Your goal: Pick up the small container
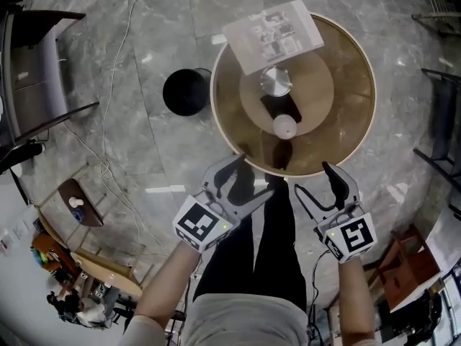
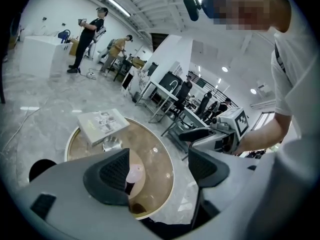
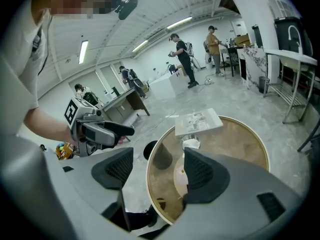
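Right hand-held gripper (image 1: pixel 313 179); small container (image 1: pixel 284 127) upright

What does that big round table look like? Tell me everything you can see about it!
The table is round, with a brownish see-through top and a thin pale rim. A smaller round base shows through the middle. It stands level on the gray stone floor, beside a black round thing. On it sit a booklet that sticks out over the far edge, a shiny silver pot and a pale round container near the middle.
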A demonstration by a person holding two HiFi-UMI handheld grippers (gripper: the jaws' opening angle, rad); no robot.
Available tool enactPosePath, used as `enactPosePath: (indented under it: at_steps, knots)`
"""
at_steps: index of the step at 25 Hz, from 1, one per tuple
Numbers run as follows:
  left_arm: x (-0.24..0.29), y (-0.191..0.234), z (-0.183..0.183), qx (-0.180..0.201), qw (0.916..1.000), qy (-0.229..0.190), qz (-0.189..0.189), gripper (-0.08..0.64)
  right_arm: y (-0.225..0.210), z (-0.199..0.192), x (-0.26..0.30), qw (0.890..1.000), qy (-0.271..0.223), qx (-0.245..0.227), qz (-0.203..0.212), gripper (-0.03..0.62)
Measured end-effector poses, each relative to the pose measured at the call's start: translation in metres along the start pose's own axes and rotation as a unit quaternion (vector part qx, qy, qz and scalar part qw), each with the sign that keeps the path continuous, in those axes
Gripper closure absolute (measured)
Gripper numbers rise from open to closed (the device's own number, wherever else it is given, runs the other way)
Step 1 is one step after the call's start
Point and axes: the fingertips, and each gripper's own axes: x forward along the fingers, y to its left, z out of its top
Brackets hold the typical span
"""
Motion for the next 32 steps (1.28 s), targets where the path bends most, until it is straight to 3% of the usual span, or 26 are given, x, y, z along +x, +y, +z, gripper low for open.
enactPosePath:
  at_steps: [12, 20, 26, 32]
  knots:
    - [0.065, 0.048, -0.060, 0.013, 0.9998, 0.010, -0.008, 0.190, -0.047, -0.071, 0.077, 0.999, 0.021, -0.030, 0.026, 0.268]
    - [0.093, 0.079, -0.095, 0.011, 0.9996, 0.025, 0.000, 0.190, -0.068, -0.099, 0.122, 0.998, 0.020, -0.051, 0.032, 0.308]
    - [0.106, 0.099, -0.109, -0.007, 0.9996, 0.024, 0.011, 0.190, -0.072, -0.114, 0.152, 0.995, 0.016, -0.096, 0.031, 0.321]
    - [0.113, 0.114, -0.118, -0.033, 0.9990, 0.021, 0.021, 0.190, -0.079, -0.125, 0.167, 0.984, 0.018, -0.176, 0.016, 0.355]
